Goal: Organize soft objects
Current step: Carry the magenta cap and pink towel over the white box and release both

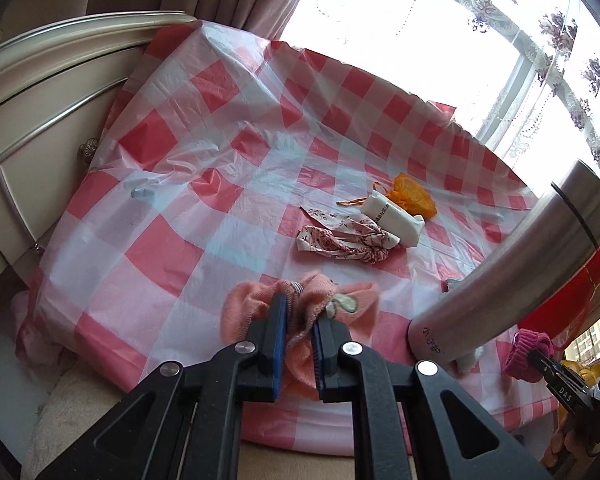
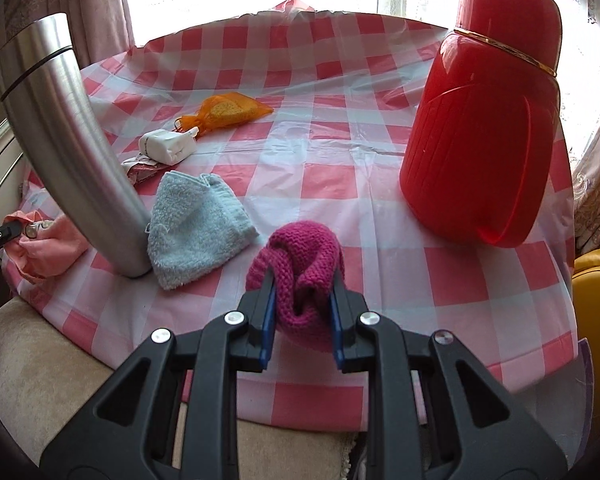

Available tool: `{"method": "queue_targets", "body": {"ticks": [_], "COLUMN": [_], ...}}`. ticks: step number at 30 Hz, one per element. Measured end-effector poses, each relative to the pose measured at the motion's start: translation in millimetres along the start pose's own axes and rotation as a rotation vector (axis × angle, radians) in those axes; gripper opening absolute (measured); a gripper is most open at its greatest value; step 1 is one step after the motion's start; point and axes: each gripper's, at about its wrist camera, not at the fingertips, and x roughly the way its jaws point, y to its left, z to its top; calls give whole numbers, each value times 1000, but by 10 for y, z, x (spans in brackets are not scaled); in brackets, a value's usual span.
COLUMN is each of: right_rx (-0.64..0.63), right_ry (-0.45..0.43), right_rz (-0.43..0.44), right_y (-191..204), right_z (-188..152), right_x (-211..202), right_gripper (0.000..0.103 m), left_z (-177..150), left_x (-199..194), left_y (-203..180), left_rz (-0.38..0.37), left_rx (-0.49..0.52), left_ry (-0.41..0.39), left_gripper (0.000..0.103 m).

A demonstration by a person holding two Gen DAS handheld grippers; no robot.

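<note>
the left gripper has its fingers clamped on a crumpled peach-pink fleece cloth at the near edge of the desk under its red-and-white checked plastic cover. the right gripper has its fingers clamped on a bunched magenta knitted piece, held just above the desk's near edge. a pale blue terry cloth lies touching the base of a tall brushed-steel flask. a red plastic thermos jug stands to the right.
</note>
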Motion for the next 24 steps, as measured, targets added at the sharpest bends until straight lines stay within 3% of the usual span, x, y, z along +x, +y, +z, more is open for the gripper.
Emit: {"method": "queue_targets", "body": {"ticks": [11,24], "right_rx": [-3,50], "right_ry": [7,-28], "right_rz": [5,-30], "right_y": [-85,-483], "right_z": [-259,-463], "right_x": [-282,-687], "right_gripper": [26,26], "left_z": [-180,-459], "left_x": [-365,-712], "left_y": [-159,-776], "left_rz": [-38,-159], "left_rx": [38,149], "left_ry": [-21,-28], "left_gripper": [11,11]}}
